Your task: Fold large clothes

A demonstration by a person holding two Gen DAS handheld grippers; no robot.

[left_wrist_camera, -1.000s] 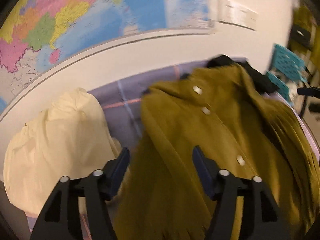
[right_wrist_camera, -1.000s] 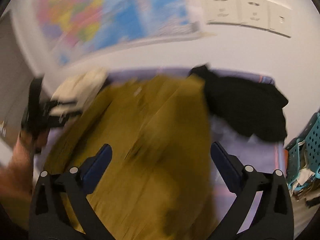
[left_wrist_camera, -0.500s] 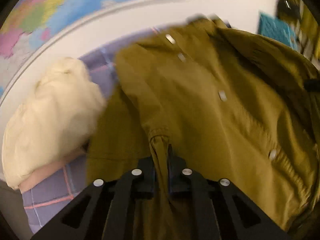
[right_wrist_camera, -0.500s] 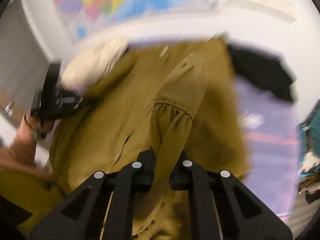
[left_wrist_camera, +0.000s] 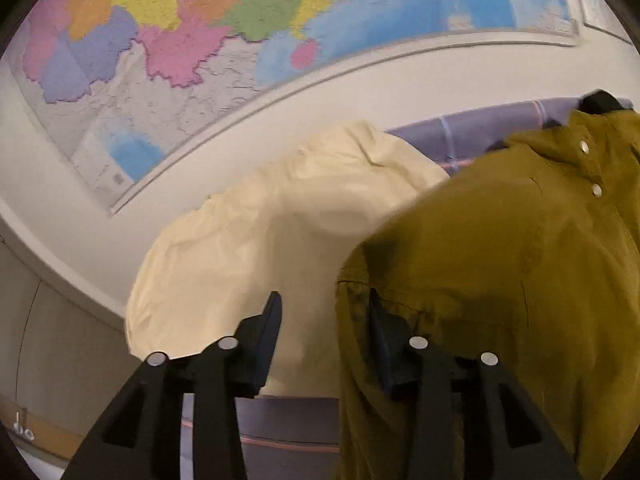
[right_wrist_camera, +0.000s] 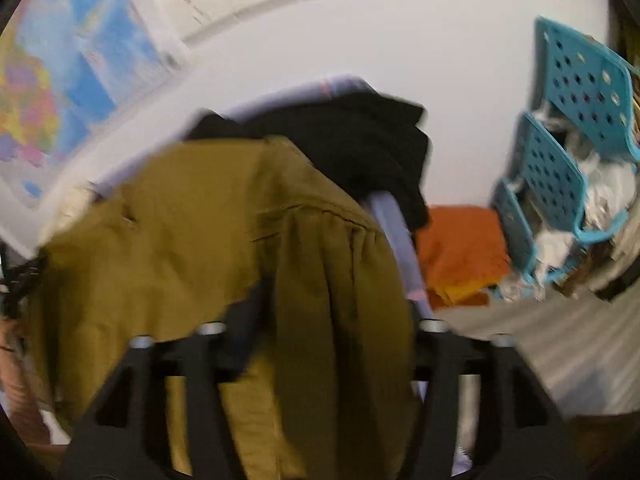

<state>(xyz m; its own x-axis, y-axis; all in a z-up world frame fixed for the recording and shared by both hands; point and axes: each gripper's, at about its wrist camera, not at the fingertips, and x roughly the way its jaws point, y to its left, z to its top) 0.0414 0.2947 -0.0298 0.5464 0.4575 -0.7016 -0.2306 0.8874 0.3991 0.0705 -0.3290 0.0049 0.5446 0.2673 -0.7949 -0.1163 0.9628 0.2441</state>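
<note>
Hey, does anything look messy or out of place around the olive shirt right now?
Yes. The olive shirt lies rumpled, its gathered sleeve draped over the edge of the purple plaid cover. A black garment sits crumpled behind it, and a cream garment is heaped alongside.

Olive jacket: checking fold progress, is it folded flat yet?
No. The olive jacket lies rumpled, its gathered sleeve draped loose between the right claw's opening jaws.

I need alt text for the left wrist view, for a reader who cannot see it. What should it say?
The left tool, its jaws opening, has the edge of an olive-green shirt draped over its right finger, nothing pinched. A cream garment lies bunched behind on a purple checked cloth, under a colourful wall map.
</note>
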